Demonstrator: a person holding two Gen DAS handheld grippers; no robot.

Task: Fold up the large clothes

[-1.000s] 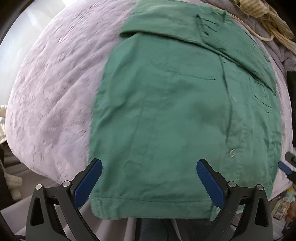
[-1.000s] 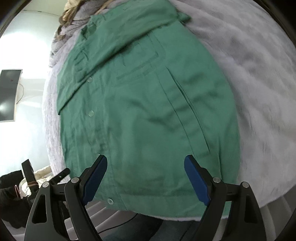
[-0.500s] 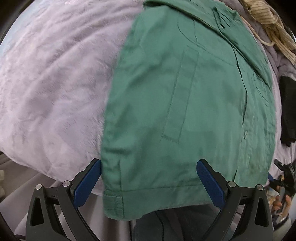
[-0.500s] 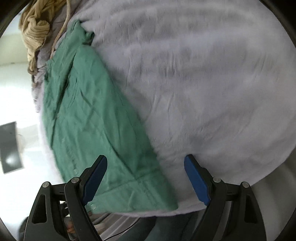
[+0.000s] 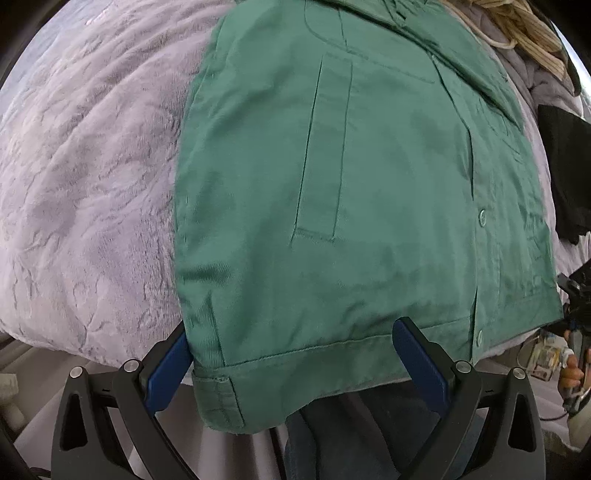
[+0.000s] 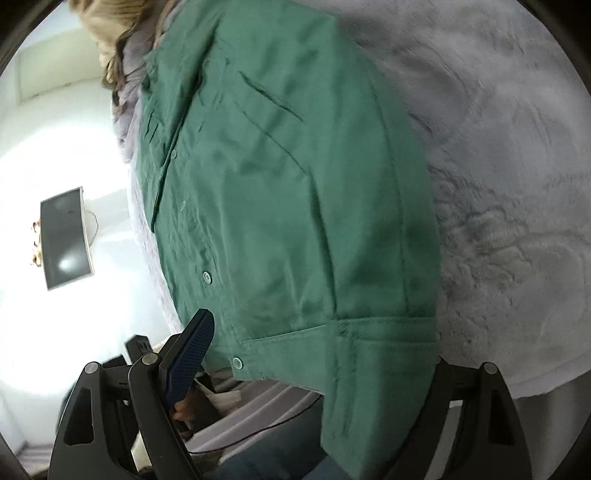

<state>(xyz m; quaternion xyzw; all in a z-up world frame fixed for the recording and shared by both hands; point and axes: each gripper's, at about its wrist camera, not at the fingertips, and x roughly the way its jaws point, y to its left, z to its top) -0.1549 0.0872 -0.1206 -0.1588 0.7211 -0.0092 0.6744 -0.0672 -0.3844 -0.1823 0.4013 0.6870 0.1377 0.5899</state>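
Observation:
A green button shirt [image 5: 369,184] lies flat on a lilac plush blanket [image 5: 92,184], sleeves folded in, its hem at the near bed edge. My left gripper [image 5: 291,365] stands open astride the hem's left corner; its left pad [image 5: 166,369] sits at the shirt's side edge, and a folded cuff hangs between the fingers. In the right wrist view the shirt [image 6: 295,203] fills the middle. My right gripper [image 6: 314,362] is open around the hem's right corner. Its left pad [image 6: 192,350] is clear of the cloth; hanging fabric hides the right pad.
A beige knitted garment [image 5: 517,33] and a black one [image 5: 565,166] lie at the far right of the bed. A person's hand [image 5: 572,369] and jeans [image 5: 332,450] show below the bed edge. A dark screen [image 6: 66,236] hangs on the white wall.
Both grippers sank toward the shirt's near hem. The left one shifted to the hem's left corner. The right one swung from the bare blanket back over the shirt's right corner.

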